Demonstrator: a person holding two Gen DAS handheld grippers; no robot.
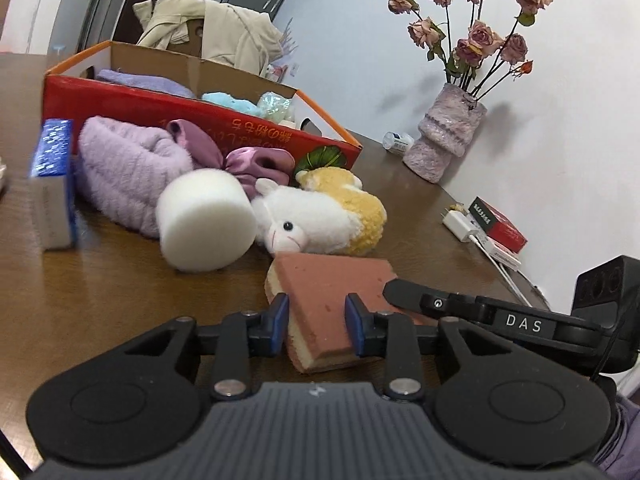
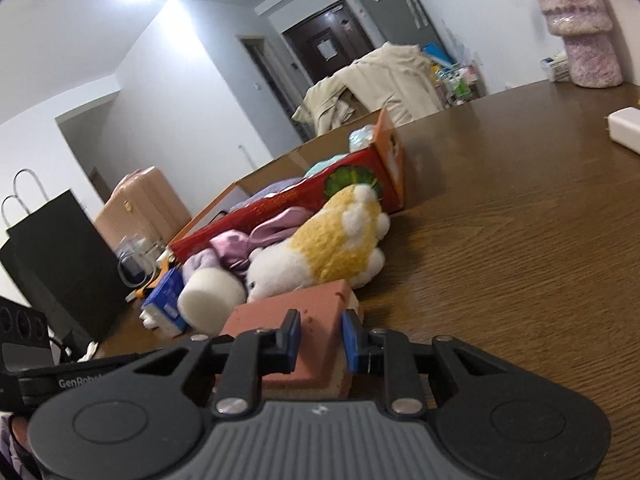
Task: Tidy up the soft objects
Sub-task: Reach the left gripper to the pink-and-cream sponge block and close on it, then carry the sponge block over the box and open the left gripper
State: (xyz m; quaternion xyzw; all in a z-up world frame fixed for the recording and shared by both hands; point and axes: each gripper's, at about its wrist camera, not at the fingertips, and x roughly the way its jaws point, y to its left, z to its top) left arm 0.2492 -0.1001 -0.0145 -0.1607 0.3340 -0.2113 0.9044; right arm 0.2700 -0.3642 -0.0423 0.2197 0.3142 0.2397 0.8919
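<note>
A pink-topped, yellow-bottomed sponge [image 1: 332, 300] lies on the brown table, and both grippers are shut on it. My left gripper [image 1: 318, 328] pinches its near corner; the right gripper's black finger [image 1: 404, 294] reaches in from the right. In the right wrist view my right gripper [image 2: 320, 342] squeezes the same sponge [image 2: 296, 320] from its other end. Behind it lie a white foam cylinder [image 1: 206, 220], a white-and-yellow plush animal [image 1: 320, 216], a purple satin scrunchie [image 1: 248, 160] and a lilac fuzzy slipper [image 1: 128, 172]. The red cardboard box [image 1: 192, 116] behind them holds several soft items.
A blue-and-white packet [image 1: 56, 184] stands at the left. A fuzzy pink vase [image 1: 444, 136] with dried roses, a white charger [image 1: 460, 226] and a red box [image 1: 500, 224] sit along the right wall. A black bag [image 2: 60, 264] stands by the table's far end.
</note>
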